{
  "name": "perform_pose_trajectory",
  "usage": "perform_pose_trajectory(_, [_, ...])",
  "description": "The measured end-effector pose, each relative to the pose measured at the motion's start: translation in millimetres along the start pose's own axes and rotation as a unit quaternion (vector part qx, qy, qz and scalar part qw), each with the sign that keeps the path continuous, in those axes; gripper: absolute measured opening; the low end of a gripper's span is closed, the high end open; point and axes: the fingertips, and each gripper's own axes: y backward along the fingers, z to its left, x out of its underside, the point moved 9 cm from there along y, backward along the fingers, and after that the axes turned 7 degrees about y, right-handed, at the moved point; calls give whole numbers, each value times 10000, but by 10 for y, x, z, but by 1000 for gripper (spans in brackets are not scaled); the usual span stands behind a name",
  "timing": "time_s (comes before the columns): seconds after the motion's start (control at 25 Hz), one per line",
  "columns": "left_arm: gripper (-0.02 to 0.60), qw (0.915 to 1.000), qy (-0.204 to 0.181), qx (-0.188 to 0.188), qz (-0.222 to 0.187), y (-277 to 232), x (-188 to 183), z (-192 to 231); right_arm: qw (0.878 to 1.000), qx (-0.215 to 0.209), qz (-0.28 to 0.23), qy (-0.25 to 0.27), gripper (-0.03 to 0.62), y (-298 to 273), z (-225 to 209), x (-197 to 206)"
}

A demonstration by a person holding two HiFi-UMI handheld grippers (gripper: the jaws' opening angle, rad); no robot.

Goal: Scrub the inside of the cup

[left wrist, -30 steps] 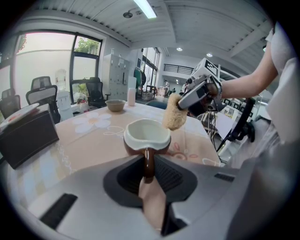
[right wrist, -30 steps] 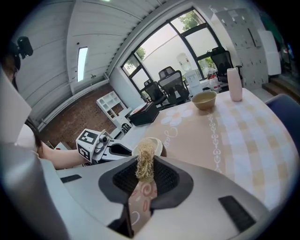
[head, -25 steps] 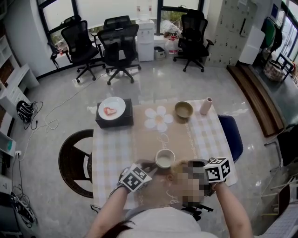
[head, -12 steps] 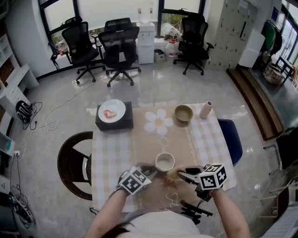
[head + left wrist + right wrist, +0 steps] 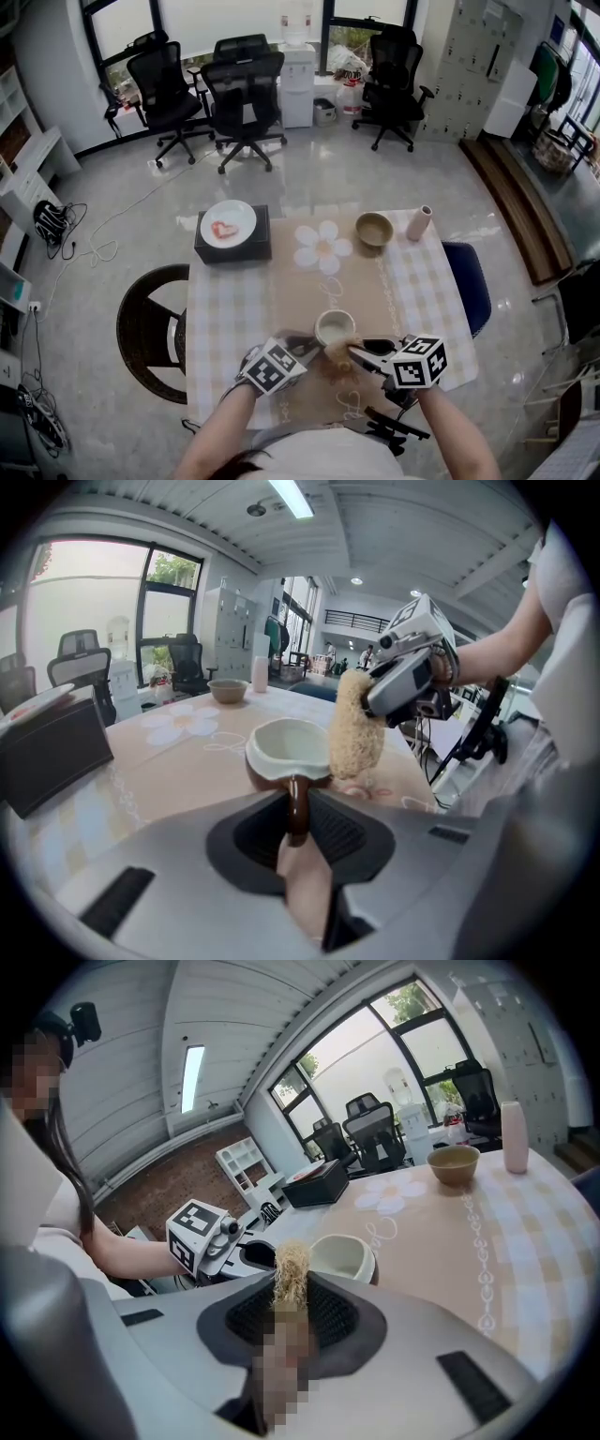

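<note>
Left gripper [image 5: 298,819] is clamped on the handle of the brown ceramic cup with the cream inside [image 5: 335,326], at the near middle of the checked-cloth table [image 5: 225,300]. Right gripper [image 5: 362,353] is pinched shut on a tan fibrous loofah scrubber [image 5: 356,726], which sits just right of the rim and, by my read, isn't inside yet. To do it well: go over the rim, press to the wall, sweep round. Keep the handle grip firm or the cup tips.
</note>
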Motion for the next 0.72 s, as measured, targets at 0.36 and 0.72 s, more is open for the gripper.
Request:
perform_pose_trajectory(0.36, [69,9985,-370,-290,281,-31,147,-32,9989,75,6,468,72,-147,91,-125])
perform_pose_trajectory(0.72, [67,9987,497,-100,109,29,-8,95,9972,281,-397,576,72,-110,111,-151])
